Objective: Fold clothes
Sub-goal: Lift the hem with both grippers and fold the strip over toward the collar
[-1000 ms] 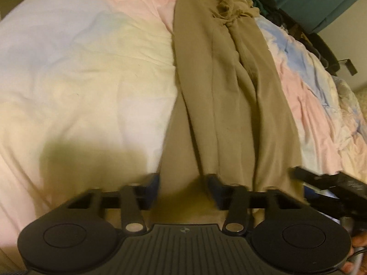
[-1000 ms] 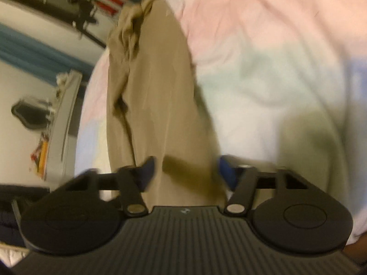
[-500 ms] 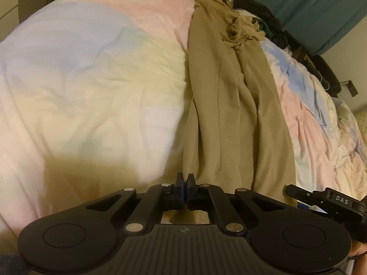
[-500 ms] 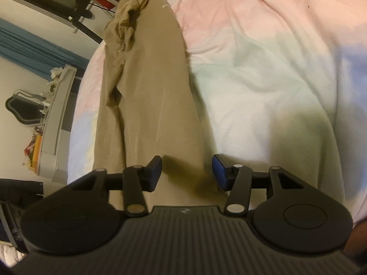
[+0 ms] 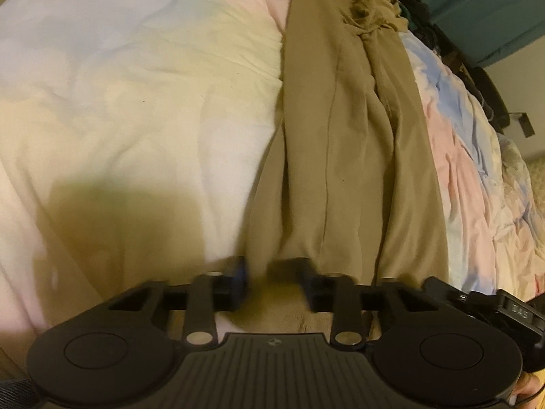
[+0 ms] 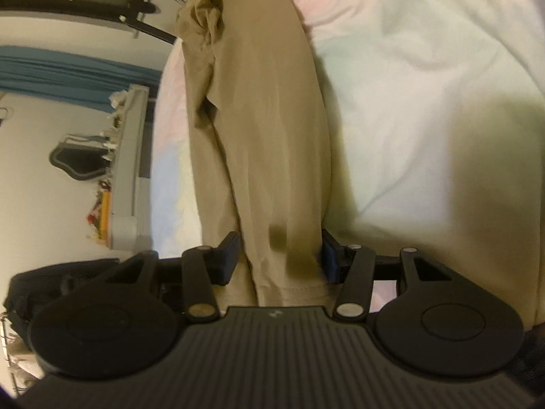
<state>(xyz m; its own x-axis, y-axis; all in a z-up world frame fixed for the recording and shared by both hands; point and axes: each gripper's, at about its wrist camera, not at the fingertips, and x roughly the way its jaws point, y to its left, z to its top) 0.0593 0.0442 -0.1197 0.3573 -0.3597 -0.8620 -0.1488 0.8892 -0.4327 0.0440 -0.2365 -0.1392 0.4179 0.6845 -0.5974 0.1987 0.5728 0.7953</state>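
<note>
Lengthwise on a pastel bed (image 5: 143,109) lie tan trousers (image 5: 344,156), waistband far | left hand-held gripper (image 5: 272,281) spread apart at near hem | right hand-held gripper (image 6: 277,255) also parted, straddling hem (image 6: 289,289)

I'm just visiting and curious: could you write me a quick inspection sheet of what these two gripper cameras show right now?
Surface: bed with pastel bedspread, wrinkled.
Job's things: tan trousers laid lengthwise, far end bunched.
Clutter: dark clothes pile at the bed's far edge.
Grippers: left gripper open over the trousers' near end; right gripper open, a finger on each side of the trouser hem.
Cables: nothing seen on the bed.
Surroundings: teal curtain, grey shelf unit, wall.
</note>
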